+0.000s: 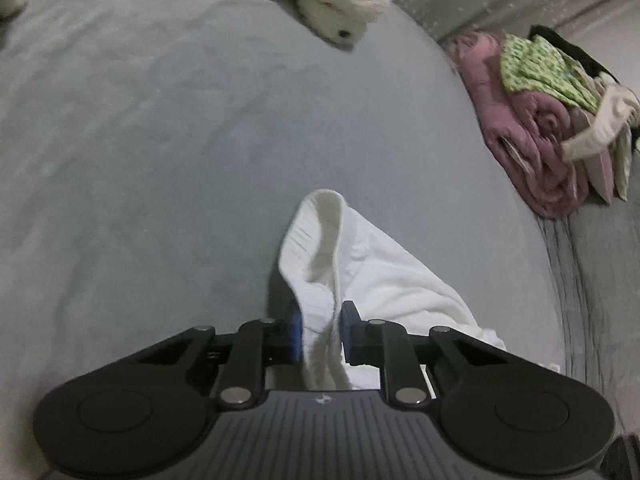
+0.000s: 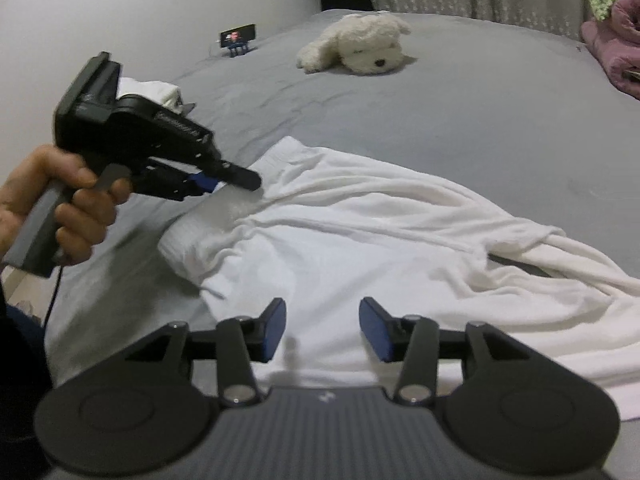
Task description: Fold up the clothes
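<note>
A white knit garment (image 2: 360, 240) lies crumpled on the grey bed sheet (image 2: 480, 120). In the left wrist view its ribbed edge (image 1: 316, 248) stands up between the blue pads of my left gripper (image 1: 320, 328), which is shut on it. In the right wrist view a hand (image 2: 68, 200) holds that left gripper (image 2: 236, 180) at the garment's left ribbed end. My right gripper (image 2: 323, 326) hovers over the garment's near part, open, with nothing pinched between its pads.
A white plush dog (image 2: 360, 46) lies at the far side of the bed. A pile of pink, green-patterned and beige clothes (image 1: 540, 128) sits at the right edge. A phone on a stand (image 2: 238, 36) and a folded white item (image 2: 148, 88) are at the far left.
</note>
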Available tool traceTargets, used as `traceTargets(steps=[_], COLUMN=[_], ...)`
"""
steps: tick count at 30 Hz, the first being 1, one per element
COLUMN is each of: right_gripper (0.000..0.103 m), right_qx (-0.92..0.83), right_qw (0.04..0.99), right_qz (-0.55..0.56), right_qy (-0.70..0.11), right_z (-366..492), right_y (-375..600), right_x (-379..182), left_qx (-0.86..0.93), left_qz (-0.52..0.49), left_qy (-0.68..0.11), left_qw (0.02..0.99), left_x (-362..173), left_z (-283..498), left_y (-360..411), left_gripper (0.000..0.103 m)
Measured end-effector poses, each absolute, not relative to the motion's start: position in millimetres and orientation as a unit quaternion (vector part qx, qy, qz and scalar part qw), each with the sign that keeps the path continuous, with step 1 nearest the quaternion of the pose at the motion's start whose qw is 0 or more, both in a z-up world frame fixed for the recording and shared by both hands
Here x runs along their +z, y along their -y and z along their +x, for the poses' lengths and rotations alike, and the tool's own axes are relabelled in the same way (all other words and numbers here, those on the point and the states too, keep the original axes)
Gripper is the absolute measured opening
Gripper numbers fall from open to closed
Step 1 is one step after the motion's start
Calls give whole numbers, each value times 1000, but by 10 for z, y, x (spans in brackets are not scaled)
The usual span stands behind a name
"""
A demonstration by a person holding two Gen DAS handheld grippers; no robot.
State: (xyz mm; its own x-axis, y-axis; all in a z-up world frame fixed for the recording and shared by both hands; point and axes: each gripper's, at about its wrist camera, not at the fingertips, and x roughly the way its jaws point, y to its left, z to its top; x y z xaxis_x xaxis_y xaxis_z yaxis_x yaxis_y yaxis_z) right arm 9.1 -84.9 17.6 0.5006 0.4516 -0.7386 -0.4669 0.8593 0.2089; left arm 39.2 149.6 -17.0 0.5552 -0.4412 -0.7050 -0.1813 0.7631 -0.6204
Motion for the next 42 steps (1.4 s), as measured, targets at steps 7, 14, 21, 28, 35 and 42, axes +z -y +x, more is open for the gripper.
traceTargets(steps=[7,14,21,28,35,42], right_gripper=[49,49,49,51,67,68], right_qx=[258,244,230,232,262,295], right_qw=[874,890,897,898,877,852], right_qz=[-30,-36,-37,-70,-120,-133], right_qy=[-412,-383,-376,-367,-384,-411], right_z=[122,182,227,432,999,1341], right_y=[822,821,730,536,194,-9], right_x=[95,132,161,249,250,28], left_qx=[-54,-58,-74,-64,-63,-65], left_qz=[-346,-360,-358,-355,-362,-355], left_qy=[-471,-463,-462,-458,-455,-462], left_qw=[810,808,808,812,811,810], left_x=[-181,-108,-52,-72,-80,-103], left_z=[374,261,218,177,191,234], left_y=[-1658,-1810,-1817,-1915,-2026,-2017], left_gripper=[17,17,18,18,18,18])
